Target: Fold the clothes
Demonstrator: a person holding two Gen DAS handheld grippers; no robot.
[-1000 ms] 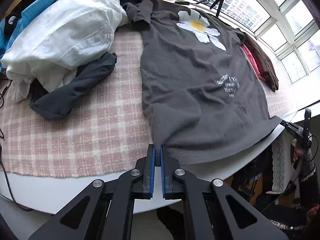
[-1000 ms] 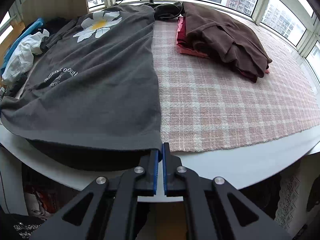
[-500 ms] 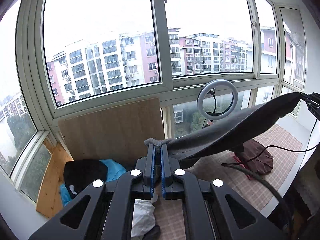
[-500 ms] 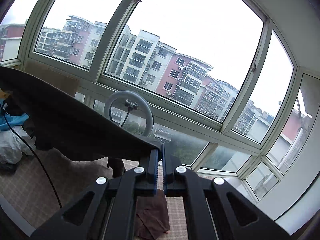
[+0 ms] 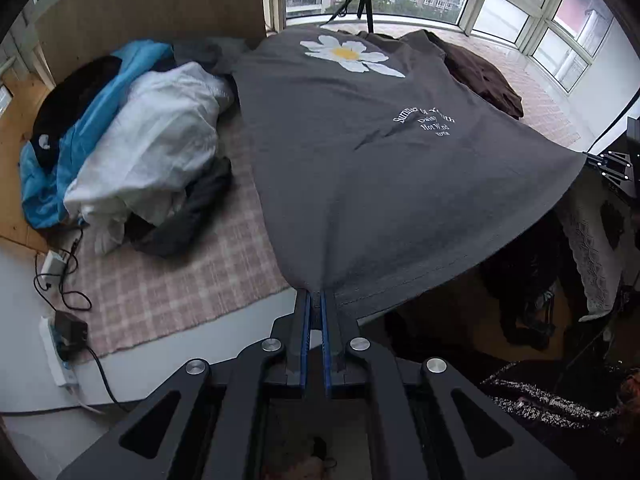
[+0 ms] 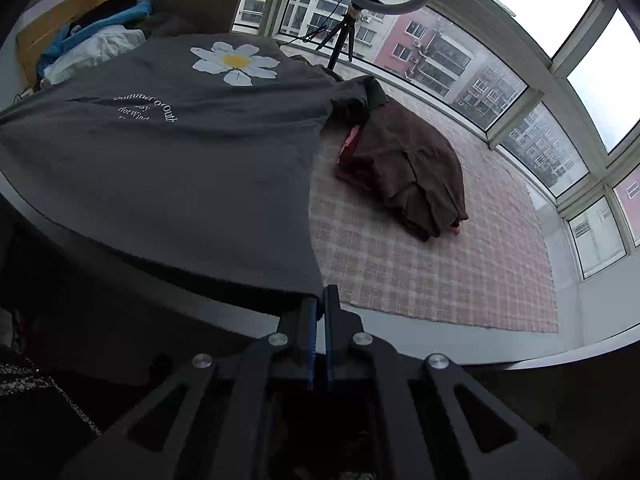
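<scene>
A dark grey T-shirt (image 5: 360, 168) with a white daisy print and white lettering is stretched above the pink plaid mat (image 5: 168, 280), its collar end towards the window. My left gripper (image 5: 315, 300) is shut on one hem corner. At the other hem corner my right gripper (image 6: 319, 304) is shut on the same T-shirt (image 6: 180, 168). In the left wrist view the right gripper (image 5: 600, 160) shows at the far right, pinching that corner. The hem hangs taut between the two grippers, past the table's near edge.
A heap of white, blue and dark clothes (image 5: 132, 148) lies left of the shirt. A folded brown garment (image 6: 412, 176) over something pink sits on the mat (image 6: 440, 264) to the right. A ring light on a tripod (image 6: 352, 12) stands by the window. A power strip and cables (image 5: 60, 336) lie at the left edge.
Both grippers swung the hem up high, with only windows in view half a second ago, and have come back down. The shirt now hangs stretched and raised instead of flat on the mat.
</scene>
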